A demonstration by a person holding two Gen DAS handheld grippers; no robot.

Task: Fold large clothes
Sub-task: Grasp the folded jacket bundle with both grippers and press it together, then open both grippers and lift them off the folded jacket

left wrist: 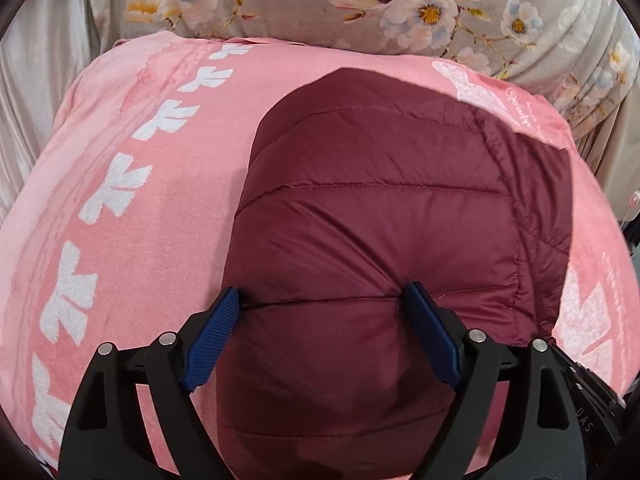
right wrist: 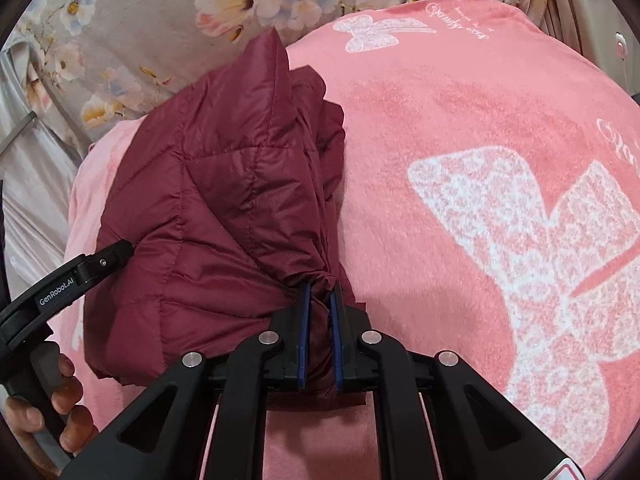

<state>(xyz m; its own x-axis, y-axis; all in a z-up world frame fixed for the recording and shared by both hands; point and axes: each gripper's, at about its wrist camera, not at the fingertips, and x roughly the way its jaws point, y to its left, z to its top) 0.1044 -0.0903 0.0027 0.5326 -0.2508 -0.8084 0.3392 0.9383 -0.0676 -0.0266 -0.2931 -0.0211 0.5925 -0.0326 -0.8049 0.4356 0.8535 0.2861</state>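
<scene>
A maroon quilted puffer jacket (left wrist: 380, 208) lies folded on a pink blanket (left wrist: 160, 200) with white bow prints. My left gripper (left wrist: 322, 300) stands wide open over the jacket's near end. Its left blue pad (left wrist: 228, 304) is at the jacket's side edge and its right one rests on the top. In the right wrist view the jacket (right wrist: 224, 208) is bunched up, and my right gripper (right wrist: 320, 292) is shut on a gathered fold at its near edge. The left gripper's black body (right wrist: 80, 268) and the hand holding it (right wrist: 60, 408) show at the lower left.
The pink blanket (right wrist: 460, 168) covers most of the bed. Behind it lies a grey floral sheet (left wrist: 320, 0) (right wrist: 140, 20). Pale silvery fabric (left wrist: 24, 100) hangs along the left side. Dark objects sit past the blanket's right edge (left wrist: 632, 232).
</scene>
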